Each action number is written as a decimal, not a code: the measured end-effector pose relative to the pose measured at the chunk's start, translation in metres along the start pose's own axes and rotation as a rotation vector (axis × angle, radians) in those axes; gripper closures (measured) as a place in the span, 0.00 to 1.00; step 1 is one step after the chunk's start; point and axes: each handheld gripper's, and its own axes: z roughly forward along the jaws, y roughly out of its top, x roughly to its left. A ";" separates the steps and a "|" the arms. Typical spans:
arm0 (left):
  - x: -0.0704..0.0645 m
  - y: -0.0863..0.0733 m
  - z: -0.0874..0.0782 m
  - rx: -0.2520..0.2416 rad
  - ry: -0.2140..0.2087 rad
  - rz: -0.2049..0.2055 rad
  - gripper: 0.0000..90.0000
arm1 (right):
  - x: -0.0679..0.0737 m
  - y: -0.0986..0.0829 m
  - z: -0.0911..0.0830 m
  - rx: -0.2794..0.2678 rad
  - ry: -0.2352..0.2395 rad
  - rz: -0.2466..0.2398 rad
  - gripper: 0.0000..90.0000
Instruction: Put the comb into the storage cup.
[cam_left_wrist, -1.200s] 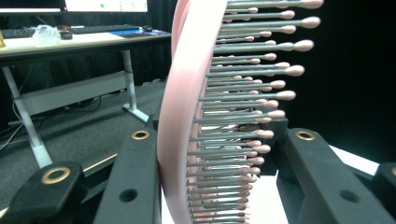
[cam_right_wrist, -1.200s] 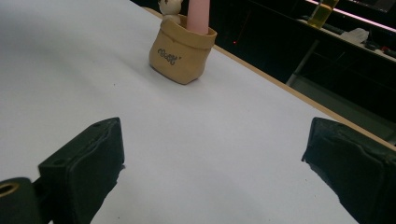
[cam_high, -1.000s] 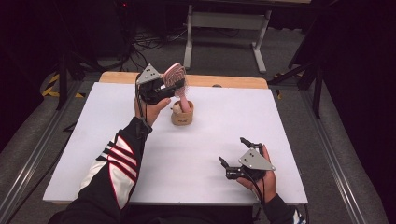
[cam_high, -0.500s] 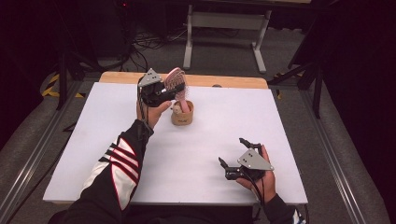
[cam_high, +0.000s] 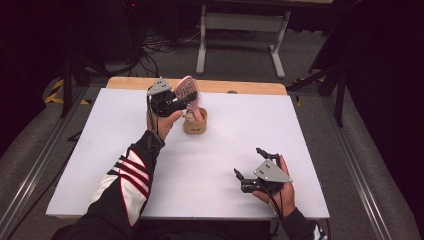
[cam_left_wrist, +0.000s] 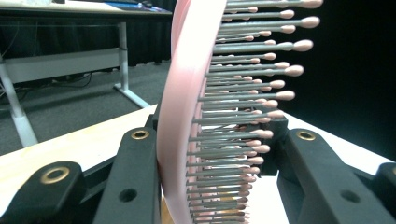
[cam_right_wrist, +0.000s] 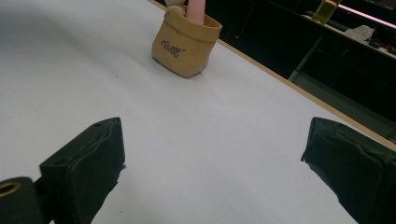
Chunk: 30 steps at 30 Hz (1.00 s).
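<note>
the left gripper (cam_high: 176, 102) is at the far side of the white counter (cam_high: 210, 165), closed on the head of a pink hairbrush (cam_high: 188, 95), with one black jaw pressed against the smooth pink back and the other against the bristle side. in the left gripper view the hairbrush (cam_left_wrist: 205, 112) stands nearly upright between the jaws, its grey pins with small pink tips pointing to the right of that view. the brush's handle runs down into a small tan pouch (cam_high: 195, 124) that sits on the counter just beside the left hand, and the handle's lower end is hidden inside it, so whether it touches the bottom cannot be told. in the right gripper view the pouch (cam_right_wrist: 187, 42) shows dark lettering on its front, too small to read, with the pink handle rising out of its open top. the right gripper (cam_high: 252, 170) is near the front right corner of the counter, well apart from the pouch and the brush; its jaws stand wide open with nothing between them, low over the bare white surface, and whether they touch it cannot be told. a strip of wooden edge (cam_high: 250, 87) shows along the far side of the counter.
</note>
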 end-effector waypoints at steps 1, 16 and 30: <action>0.001 0.000 0.000 -0.003 0.006 0.003 0.70 | 0.000 0.000 0.000 0.001 0.002 0.000 0.07; 0.011 0.001 -0.012 -0.027 0.108 0.008 0.67 | 0.001 0.000 0.000 0.002 -0.007 -0.005 0.07; 0.016 0.011 -0.029 -0.027 0.194 0.053 0.65 | 0.003 0.000 0.002 0.011 -0.016 -0.013 0.07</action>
